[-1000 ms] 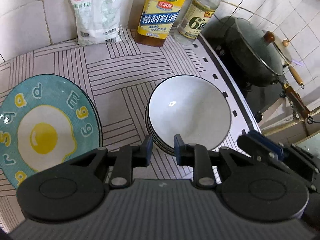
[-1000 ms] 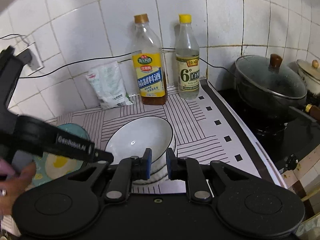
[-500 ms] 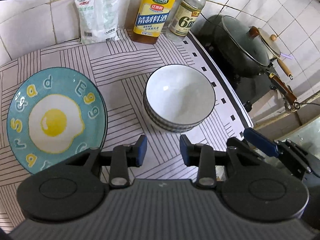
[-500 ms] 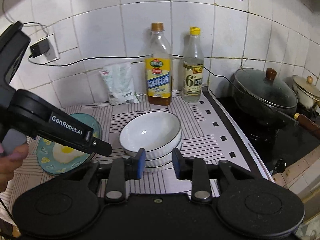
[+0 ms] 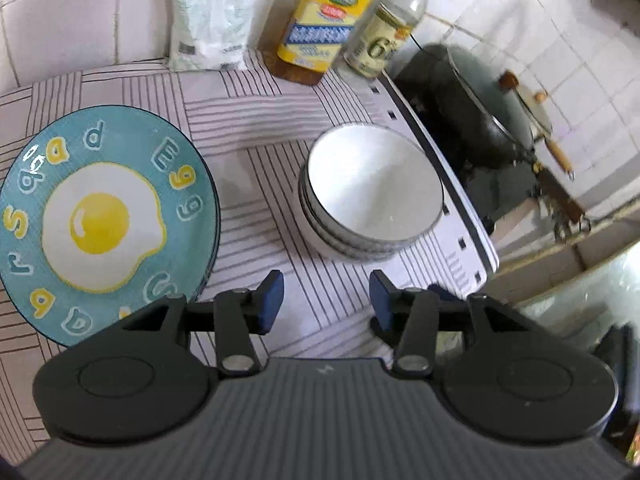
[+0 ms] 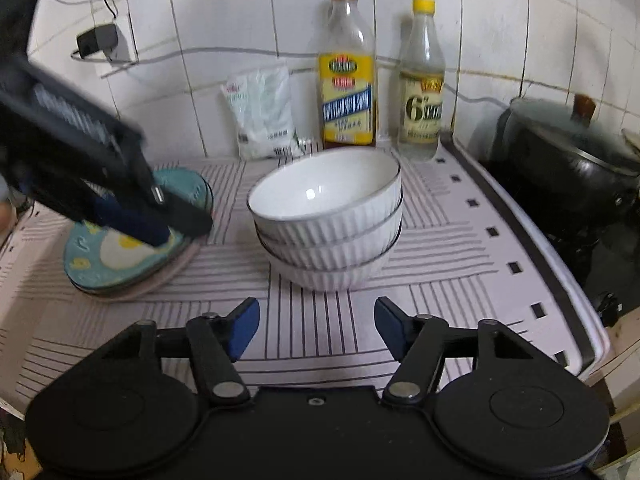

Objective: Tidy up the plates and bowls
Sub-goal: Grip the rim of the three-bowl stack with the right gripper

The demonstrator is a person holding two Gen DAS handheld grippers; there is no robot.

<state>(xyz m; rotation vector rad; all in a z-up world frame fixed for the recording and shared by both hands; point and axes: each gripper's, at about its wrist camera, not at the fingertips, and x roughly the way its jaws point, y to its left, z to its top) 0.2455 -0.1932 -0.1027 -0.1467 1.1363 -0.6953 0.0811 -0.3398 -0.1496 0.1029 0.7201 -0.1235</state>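
I see a teal plate (image 5: 108, 220) with a white-and-yellow fried egg print and yellow and pale blue letters round the rim. Stacked bowls (image 6: 328, 220) are white, ribbed outside, thin dark rim line. Tabletop (image 5: 248, 120) cover is pale pinkish with dark stripe blocks, small black squares along its edge. My left claw (image 5: 326, 300) and right claw (image 6: 316, 328) are black with blue pads. Bottle (image 6: 347, 76) label is yellow, blue band. Pot (image 6: 568, 164) looks black, maybe dark green.
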